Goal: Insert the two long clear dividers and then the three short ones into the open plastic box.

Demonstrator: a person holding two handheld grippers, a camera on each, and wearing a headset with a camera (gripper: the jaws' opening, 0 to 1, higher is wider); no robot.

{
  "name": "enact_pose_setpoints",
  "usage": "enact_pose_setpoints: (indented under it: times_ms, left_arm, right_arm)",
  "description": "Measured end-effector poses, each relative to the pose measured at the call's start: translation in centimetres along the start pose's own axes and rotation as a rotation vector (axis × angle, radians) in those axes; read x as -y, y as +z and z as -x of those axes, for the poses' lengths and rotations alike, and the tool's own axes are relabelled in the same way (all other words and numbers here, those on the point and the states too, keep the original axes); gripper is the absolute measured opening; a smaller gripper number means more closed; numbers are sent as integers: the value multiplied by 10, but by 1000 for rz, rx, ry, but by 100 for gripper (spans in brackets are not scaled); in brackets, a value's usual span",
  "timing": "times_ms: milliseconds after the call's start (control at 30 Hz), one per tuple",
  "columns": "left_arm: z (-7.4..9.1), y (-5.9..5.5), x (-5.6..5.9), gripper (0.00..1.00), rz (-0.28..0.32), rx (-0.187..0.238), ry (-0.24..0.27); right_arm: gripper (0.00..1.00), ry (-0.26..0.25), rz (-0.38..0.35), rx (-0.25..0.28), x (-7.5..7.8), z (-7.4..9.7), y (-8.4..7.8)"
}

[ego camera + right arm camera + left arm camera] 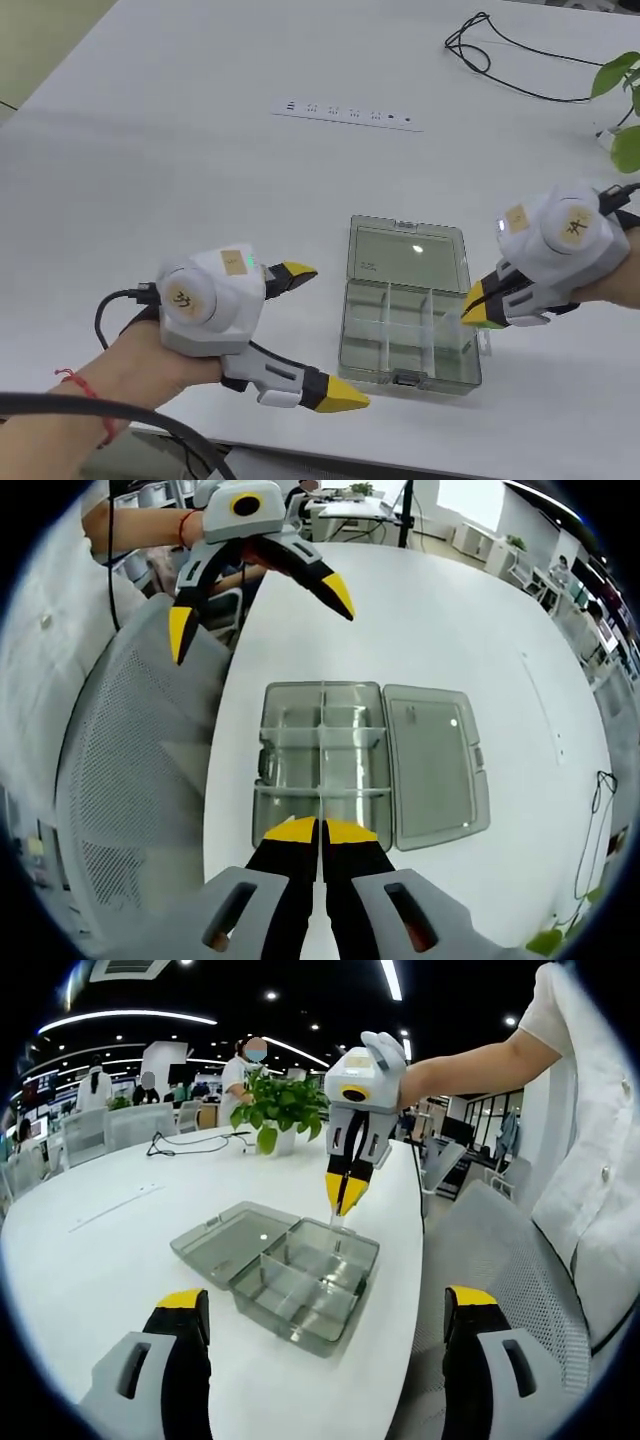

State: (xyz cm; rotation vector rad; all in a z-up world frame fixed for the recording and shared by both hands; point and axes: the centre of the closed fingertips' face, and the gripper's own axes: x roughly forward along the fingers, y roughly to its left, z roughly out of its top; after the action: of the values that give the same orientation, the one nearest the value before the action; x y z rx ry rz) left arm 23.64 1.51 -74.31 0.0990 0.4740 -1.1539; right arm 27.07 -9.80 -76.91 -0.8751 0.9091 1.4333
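Observation:
The open plastic box (358, 352) lies near the table's front edge, its lid (408, 255) folded flat behind it. Clear dividers stand inside and split it into compartments (290, 762). My right gripper (472, 312) is shut on a thin clear divider (337, 1222) and holds it upright over the box's right end (345, 1250), the lower edge down at the box. In its own view the right gripper (321, 830) looks down on the box. My left gripper (322, 333) hovers just left of the box, open, nothing between its jaws. It also shows as the left gripper (260, 615) beyond the box.
A white power strip (348, 113) lies at the back of the white table (150, 180). A black cable (490, 55) and a potted plant (625, 100) sit at the back right. A grey mesh chair (140, 780) stands right at the table's front edge.

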Motion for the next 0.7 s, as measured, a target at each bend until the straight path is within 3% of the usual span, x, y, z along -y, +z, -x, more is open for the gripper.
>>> enact_pose_setpoints:
  times_ms: [700]
  left_arm:
    - [1, 0, 2, 99, 2, 1, 0]
  right_arm:
    - [2, -7, 41, -55, 0, -8, -2]
